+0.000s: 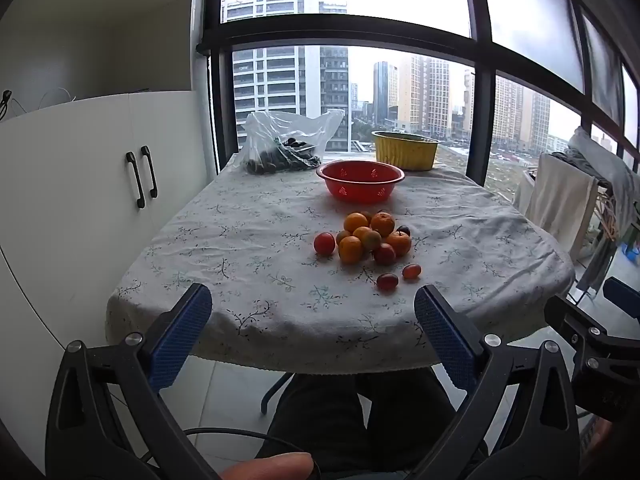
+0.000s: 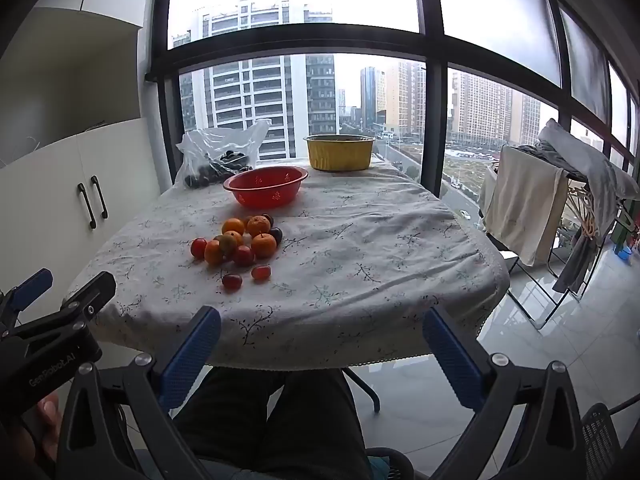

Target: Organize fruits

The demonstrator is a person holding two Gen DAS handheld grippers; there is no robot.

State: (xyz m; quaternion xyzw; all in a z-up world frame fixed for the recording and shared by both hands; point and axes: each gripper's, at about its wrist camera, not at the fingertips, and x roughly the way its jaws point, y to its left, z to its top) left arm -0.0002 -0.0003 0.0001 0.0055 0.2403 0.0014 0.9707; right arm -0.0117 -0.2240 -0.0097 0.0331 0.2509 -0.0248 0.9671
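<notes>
A pile of oranges [image 1: 368,236] [image 2: 244,238] with small red tomatoes [image 1: 387,281] [image 2: 232,281] and dark plums lies mid-table on a floral cloth. Behind it stands an empty red colander bowl [image 1: 360,185] [image 2: 265,186], and further back a yellow tub [image 1: 405,155] [image 2: 340,152]. My left gripper [image 1: 314,304] is open and empty, held at the table's near edge. My right gripper [image 2: 322,326] is open and empty, also at the near edge, right of the pile. Each gripper shows at the side of the other's view.
A clear plastic bag [image 1: 286,144] [image 2: 218,156] with dark fruit sits at the back left. White cabinets [image 1: 120,176] stand left of the table. A drying rack with clothes [image 2: 560,200] stands to the right. Windows are behind. The person's legs are under the table.
</notes>
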